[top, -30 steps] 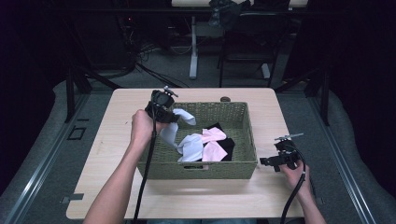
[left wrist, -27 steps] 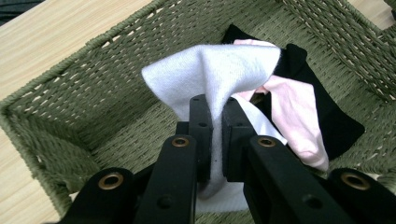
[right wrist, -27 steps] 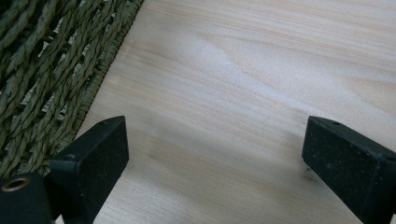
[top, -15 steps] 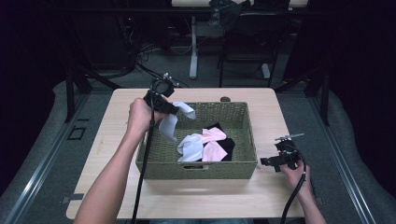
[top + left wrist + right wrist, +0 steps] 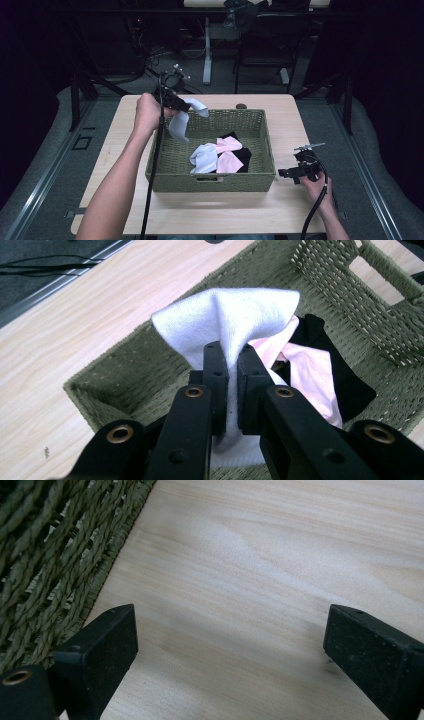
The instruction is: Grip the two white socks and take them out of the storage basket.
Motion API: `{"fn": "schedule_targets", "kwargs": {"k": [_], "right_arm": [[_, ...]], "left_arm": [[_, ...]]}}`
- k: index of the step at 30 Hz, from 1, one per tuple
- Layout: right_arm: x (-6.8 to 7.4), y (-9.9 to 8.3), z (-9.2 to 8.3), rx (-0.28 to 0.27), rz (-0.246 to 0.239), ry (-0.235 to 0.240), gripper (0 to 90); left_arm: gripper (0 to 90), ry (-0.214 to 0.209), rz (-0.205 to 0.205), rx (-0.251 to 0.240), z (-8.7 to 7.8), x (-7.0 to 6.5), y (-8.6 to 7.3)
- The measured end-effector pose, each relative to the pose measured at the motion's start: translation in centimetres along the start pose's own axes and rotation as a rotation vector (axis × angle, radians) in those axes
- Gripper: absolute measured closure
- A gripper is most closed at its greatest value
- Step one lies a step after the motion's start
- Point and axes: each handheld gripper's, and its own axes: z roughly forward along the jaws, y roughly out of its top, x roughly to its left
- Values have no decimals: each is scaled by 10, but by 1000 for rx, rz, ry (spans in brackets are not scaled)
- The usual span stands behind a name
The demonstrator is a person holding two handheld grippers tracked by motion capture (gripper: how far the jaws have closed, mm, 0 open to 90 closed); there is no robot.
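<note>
White sock [image 5: 181, 121] hangs above basket [image 5: 210, 181] clothes [image 5: 220, 155].

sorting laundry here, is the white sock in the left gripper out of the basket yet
Partly: the left gripper pinches the white sock, which dangles over the basket.

The high view is lit from overhead on the table [image 5: 125, 150], with dark, murky surroundings. Both gripper views are bright, their near black jaws soft-focused.
</note>
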Motion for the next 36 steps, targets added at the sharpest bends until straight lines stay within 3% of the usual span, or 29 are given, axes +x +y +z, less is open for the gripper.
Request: {"fn": "schedule_targets", "kwargs": {"k": [10,21,28,36], "right_arm": [[-1,0,1,4,1,0,70],[1,1,1,7,-4,-2,70],[0,1,1,11,-5,0,70],[1,1,1,7,-4,-3,71]], "left_arm": [[858,42,-8,-22,-27,9,11],[858,93,-38,-39,-54,22,6],[858,122,-80,-54,-76,38,-12],[858,155,-141,-45,-87,58,-40]]}}
